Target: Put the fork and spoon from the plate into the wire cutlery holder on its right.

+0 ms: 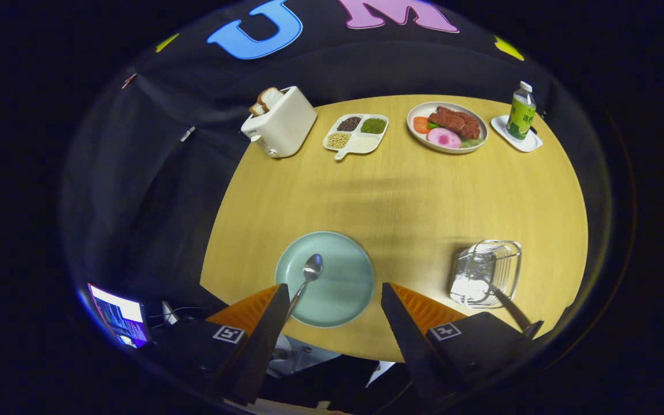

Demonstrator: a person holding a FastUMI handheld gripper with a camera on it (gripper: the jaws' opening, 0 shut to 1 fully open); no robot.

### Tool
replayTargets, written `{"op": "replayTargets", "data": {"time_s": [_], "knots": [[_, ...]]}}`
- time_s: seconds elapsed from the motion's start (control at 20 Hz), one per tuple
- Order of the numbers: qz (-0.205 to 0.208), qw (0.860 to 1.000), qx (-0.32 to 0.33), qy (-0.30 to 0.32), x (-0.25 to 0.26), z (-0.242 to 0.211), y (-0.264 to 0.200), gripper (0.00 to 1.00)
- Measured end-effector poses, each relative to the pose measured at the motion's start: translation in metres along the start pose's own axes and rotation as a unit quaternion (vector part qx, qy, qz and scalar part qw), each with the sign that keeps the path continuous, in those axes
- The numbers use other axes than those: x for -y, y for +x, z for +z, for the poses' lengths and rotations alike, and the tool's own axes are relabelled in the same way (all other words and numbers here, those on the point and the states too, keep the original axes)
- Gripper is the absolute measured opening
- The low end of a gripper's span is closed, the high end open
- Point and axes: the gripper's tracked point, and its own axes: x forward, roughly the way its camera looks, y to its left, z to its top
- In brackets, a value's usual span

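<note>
Spoon left on the plate, claw held wide.
The gripper is spread above the plate so the spoon (handle nearest) can be taken for the holder.

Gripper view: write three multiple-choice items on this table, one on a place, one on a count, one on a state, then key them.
1. Where does the spoon lie?
A. on the green plate
B. in the wire cutlery holder
C. beside the toaster

2. How many bread slices stand in the toaster?
A. none
B. two
C. five

3. How does the gripper stand?
A. shut on the spoon
B. shut on the bottle
C. open, holding nothing

Key: 1 A, the spoon's bowl rests on the plate, handle toward the left finger. 2 B, two slices stick out of the top. 3 C, the fingers stand wide apart with the plate between them.
</note>
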Motion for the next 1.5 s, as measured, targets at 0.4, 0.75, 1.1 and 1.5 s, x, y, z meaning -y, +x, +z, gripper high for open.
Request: {"op": "replayTargets", "data": {"time_s": [0.4, 0.75, 1.1, 1.5], "knots": [[-0.026, 0.998, -0.062, 0.009, -0.036, -0.057, 0.088, 0.99], [-0.089, 0.993, -0.079, 0.009, -0.029, -0.088, 0.142, 0.99], [-0.135, 0.986, -0.094, -0.026, -0.018, -0.105, 0.167, 0.98], [-0.163, 0.980, -0.108, -0.033, -0.004, -0.115, 0.161, 0.17]]}}
